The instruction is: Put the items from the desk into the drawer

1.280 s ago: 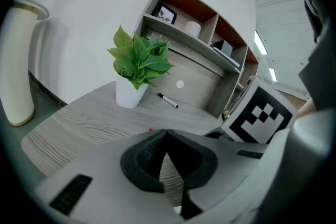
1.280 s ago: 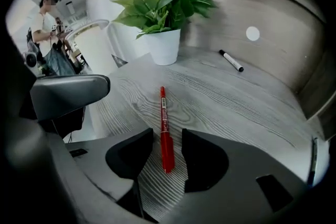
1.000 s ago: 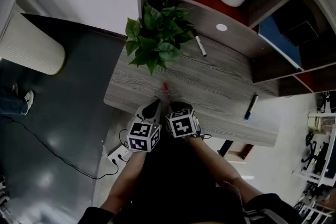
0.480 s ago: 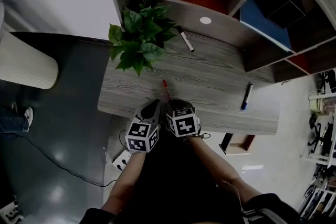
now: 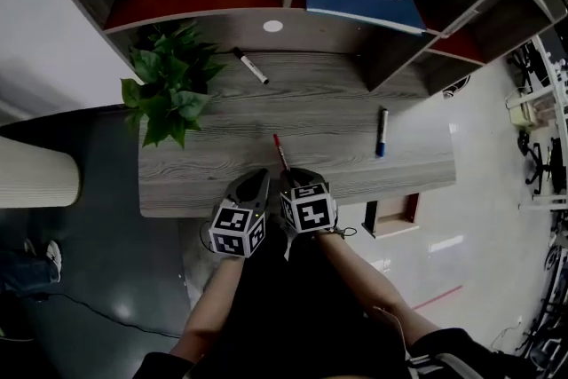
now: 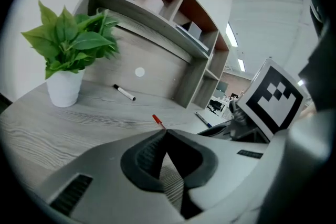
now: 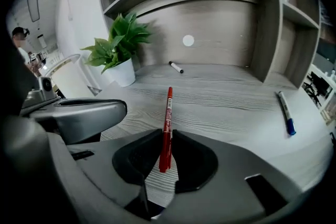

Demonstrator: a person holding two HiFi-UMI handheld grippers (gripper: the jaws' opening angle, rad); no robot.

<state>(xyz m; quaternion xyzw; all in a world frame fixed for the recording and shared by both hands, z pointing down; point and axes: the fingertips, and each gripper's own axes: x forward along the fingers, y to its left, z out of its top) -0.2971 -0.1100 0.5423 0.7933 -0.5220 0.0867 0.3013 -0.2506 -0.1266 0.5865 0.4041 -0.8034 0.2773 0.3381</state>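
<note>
Red pen [image 7: 168, 107] is pinched in our right gripper [image 7: 167, 135] above the desk's [image 7: 231, 107] front edge. Our left gripper [image 6: 166, 132] is closed and empty. Held near its tail, the pen could pivot and slip out.

Head view: high overhead, facing steeply down on whole desk [image 5: 337, 102]. Left gripper view: low, close over desk front edge, facing across toward shelf unit [image 6: 157, 21], angled right. Right gripper view: equally low, facing shelf unit squarely. All three share potted plant [image 5: 169, 93], black marker [image 5: 251, 66], blue pen [image 5: 382, 131].
</note>
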